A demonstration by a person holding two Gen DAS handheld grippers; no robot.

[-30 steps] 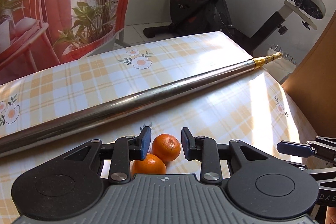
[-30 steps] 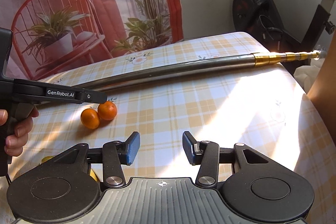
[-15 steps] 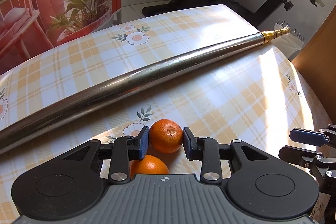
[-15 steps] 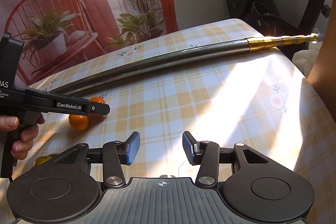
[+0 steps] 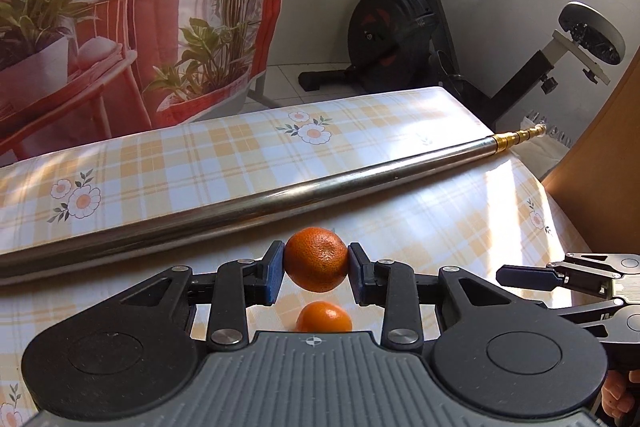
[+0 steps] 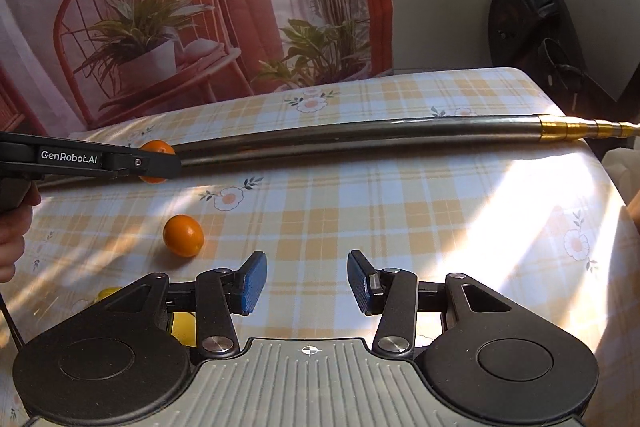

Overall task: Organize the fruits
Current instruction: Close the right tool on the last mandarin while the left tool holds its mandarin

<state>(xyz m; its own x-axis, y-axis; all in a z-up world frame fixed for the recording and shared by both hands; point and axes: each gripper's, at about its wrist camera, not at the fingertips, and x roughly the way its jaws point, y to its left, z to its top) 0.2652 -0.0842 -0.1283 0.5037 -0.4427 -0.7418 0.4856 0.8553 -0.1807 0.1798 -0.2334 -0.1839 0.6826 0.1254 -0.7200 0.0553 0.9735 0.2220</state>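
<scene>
While the left tool point(image 5: 316, 269) grips one mandarin point(image 5: 317, 259), another point(image 6: 183, 235) lies beside the right tool point(image 6: 307, 283), jaws apart.

A long metal pole point(image 6: 360, 139) is lying across the table point(image 6: 440, 227). Just in front of the pole, one orange point(image 5: 317, 259) is sitting between the left gripper's point(image 5: 316, 269) fingers, raised above another orange point(image 6: 183, 235) lying on the table nearer than the pole.

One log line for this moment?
left gripper: shut on round orange tangerine, lifted | right gripper: open, empty | second orange tangerine: on checked tablecloth
</scene>
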